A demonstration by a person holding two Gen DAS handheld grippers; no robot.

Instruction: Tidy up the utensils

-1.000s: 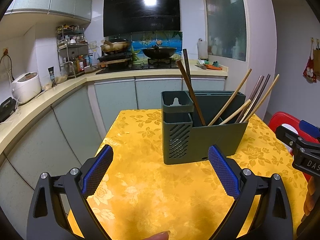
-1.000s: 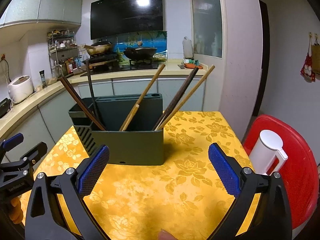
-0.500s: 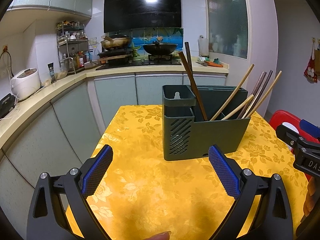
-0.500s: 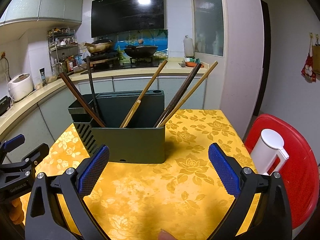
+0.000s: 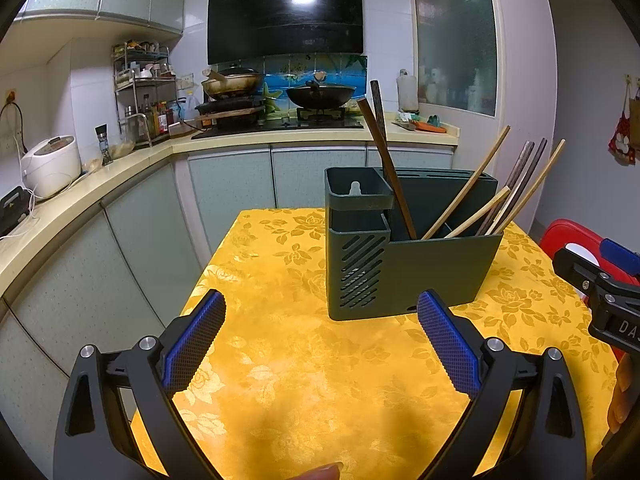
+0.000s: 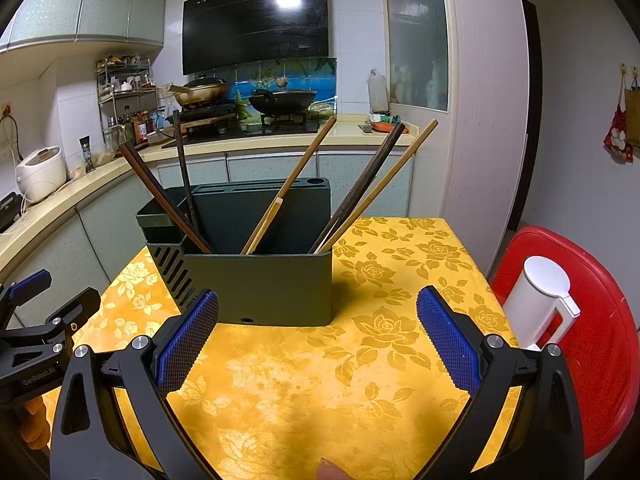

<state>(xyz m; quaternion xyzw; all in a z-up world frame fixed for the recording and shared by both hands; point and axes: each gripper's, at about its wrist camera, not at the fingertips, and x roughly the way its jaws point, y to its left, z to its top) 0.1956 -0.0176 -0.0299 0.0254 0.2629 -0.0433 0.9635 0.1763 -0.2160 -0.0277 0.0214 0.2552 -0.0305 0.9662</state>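
A dark green utensil holder [image 5: 400, 268] stands on the yellow flowered tablecloth [image 5: 304, 360]; it also shows in the right wrist view [image 6: 260, 284]. Several chopsticks lean in its open compartment: dark ones [image 6: 160, 196] at the left, light wooden ones [image 6: 292, 184] in the middle, more [image 6: 372, 188] at the right. My left gripper [image 5: 320, 340] is open and empty, in front of the holder's left end. My right gripper [image 6: 318, 340] is open and empty, in front of the holder's front wall. Each gripper shows at the edge of the other's view.
A red stool [image 6: 592, 340] with a white lidded jug [image 6: 540, 300] stands right of the table. Kitchen counter [image 5: 120, 168] with rice cooker [image 5: 50, 164] runs along the left; stove with woks [image 5: 320, 94] is behind. The table's left edge drops off near my left gripper.
Both grippers have tilted up and drawn back slightly, so the holder sits a little lower and farther in view. Both stay open and empty. The chopsticks have not moved.
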